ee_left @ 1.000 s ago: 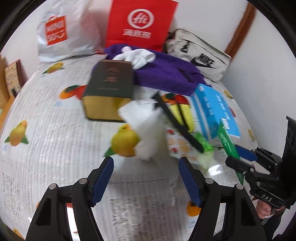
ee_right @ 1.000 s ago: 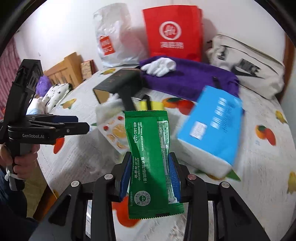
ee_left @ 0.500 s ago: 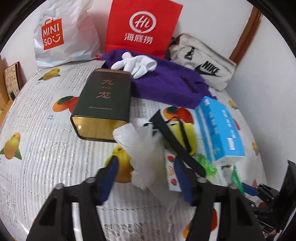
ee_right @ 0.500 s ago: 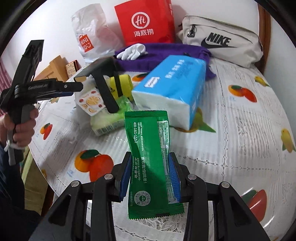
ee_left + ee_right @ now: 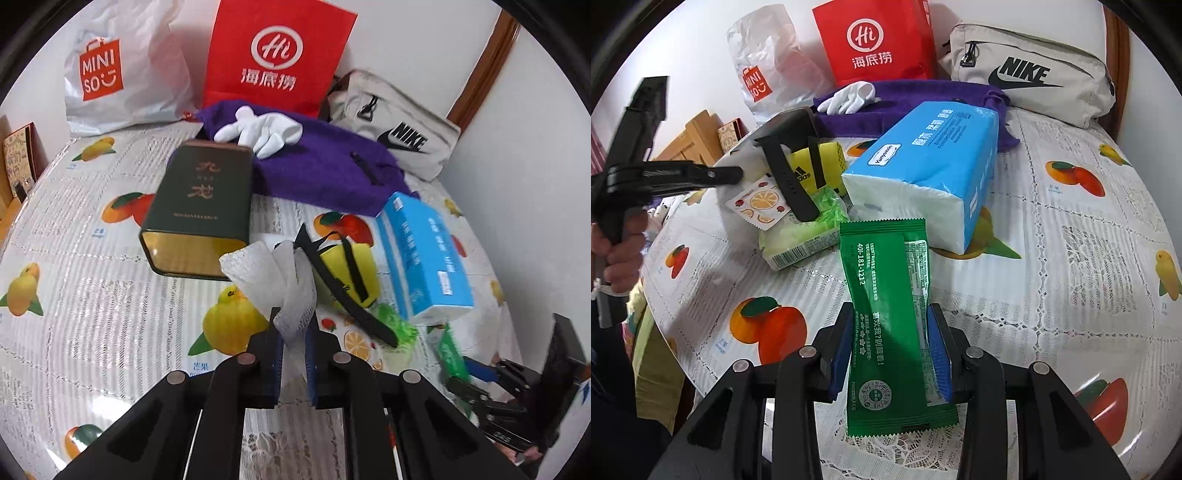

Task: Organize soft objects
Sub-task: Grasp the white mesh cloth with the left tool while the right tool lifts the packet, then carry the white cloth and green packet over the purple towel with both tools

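Pinching the white mesh foam sleeve in its shut jaws, the left hand-held gripper sits just before the green tea tin; the sleeve's long axis runs up and away from the jaws. The right hand-held gripper clamps a green sachet lengthwise, just short of the blue tissue pack.

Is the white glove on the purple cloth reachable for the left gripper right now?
Probably not yet: the left gripper is shut on white foam netting, and the dark green tin lies between it and the white glove.
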`<action>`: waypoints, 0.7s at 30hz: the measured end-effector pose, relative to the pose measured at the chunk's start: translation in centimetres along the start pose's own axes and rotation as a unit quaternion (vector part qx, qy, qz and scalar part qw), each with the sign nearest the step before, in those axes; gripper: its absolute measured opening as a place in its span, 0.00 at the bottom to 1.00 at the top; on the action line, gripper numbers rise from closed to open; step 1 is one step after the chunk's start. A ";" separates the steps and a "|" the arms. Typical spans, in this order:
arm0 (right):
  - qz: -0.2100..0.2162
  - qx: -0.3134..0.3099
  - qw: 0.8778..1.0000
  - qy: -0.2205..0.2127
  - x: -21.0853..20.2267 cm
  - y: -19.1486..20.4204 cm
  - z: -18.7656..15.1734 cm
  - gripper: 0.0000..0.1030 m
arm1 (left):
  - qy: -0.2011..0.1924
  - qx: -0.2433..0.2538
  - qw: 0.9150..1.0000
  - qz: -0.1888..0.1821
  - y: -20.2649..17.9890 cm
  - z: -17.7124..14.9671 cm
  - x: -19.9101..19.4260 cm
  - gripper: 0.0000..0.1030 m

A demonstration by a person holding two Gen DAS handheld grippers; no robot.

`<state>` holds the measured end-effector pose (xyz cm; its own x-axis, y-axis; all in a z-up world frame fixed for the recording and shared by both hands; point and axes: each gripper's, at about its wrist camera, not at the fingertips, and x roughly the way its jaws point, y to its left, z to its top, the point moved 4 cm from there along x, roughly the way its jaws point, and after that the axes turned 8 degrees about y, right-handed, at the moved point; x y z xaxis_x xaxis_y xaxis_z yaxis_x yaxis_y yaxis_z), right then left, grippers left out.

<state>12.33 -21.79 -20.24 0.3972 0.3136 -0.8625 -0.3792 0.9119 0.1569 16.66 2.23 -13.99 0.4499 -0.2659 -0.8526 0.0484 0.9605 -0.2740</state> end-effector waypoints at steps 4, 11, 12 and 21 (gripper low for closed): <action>-0.004 0.004 1.000 0.003 0.1 0.0 0.0 0.37 | -0.018 0.001 1.000 -0.002 0.3 -0.3 -1.9 0.09; -0.011 0.002 1.000 0.002 -0.4 0.5 -0.2 0.37 | -0.035 -0.002 0.999 0.028 2.1 -1.2 -4.8 0.09; -0.011 0.002 1.000 0.002 -0.5 0.5 -0.2 0.38 | -0.028 -0.002 0.999 0.043 2.4 -1.5 -4.5 0.09; -0.009 -0.008 1.000 0.008 -0.1 1.4 -0.1 0.38 | 0.029 0.039 0.998 0.029 0.6 -2.9 0.7 0.43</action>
<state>11.71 -20.57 -20.00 0.3910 0.2938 -0.8722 -0.3866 0.9125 0.1341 14.40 2.40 -16.10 0.4021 -0.2116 -0.8908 0.0941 0.9773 -0.1897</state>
